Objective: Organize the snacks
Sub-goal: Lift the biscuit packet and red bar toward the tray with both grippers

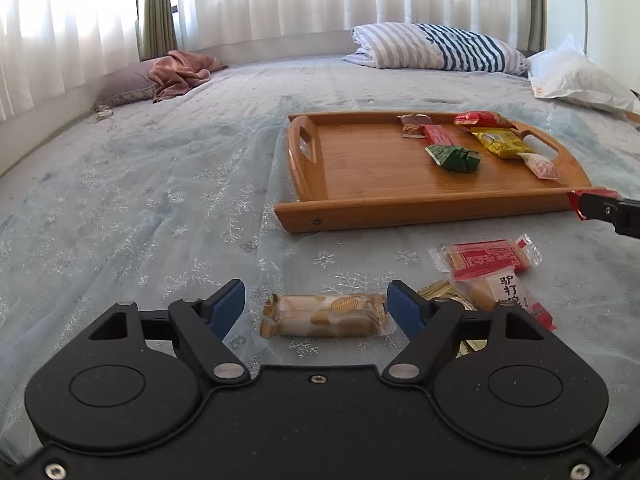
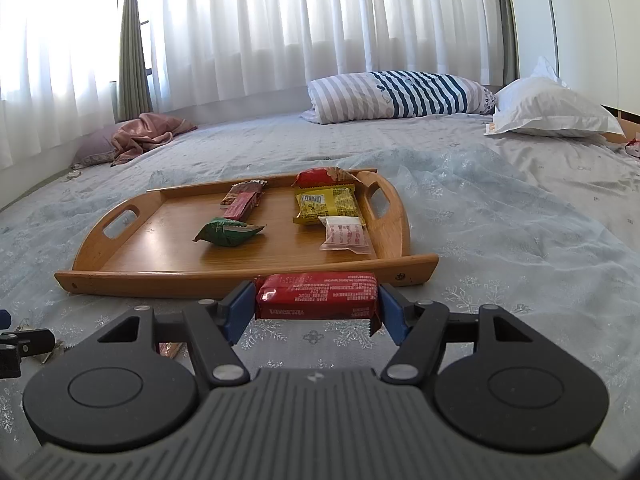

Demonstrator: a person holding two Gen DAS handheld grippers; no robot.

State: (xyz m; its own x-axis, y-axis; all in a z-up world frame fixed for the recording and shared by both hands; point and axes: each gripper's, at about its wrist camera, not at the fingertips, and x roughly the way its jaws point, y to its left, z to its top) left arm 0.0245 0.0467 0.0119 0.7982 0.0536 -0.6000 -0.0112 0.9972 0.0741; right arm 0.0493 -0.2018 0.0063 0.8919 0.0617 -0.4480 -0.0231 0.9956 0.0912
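Observation:
A wooden tray [image 1: 360,176] lies on the bed and holds several wrapped snacks, among them a green packet [image 1: 454,157] and a yellow packet [image 1: 500,142]. My left gripper [image 1: 316,306] is open, its blue pads on either side of a beige wafer packet [image 1: 326,315] lying on the bedspread. To its right lie a red-and-clear packet [image 1: 486,258] and a white packet with Chinese print [image 1: 506,294]. My right gripper [image 2: 316,306] is shut on a red snack bar [image 2: 316,295], held just in front of the tray's near rim [image 2: 240,274].
A striped pillow [image 2: 400,94] and a white pillow [image 2: 552,114] lie at the bed's far side. A pink cloth on a mauve pillow [image 2: 136,134] lies far left by the curtains. The right gripper's tip with the red bar shows in the left wrist view [image 1: 596,204].

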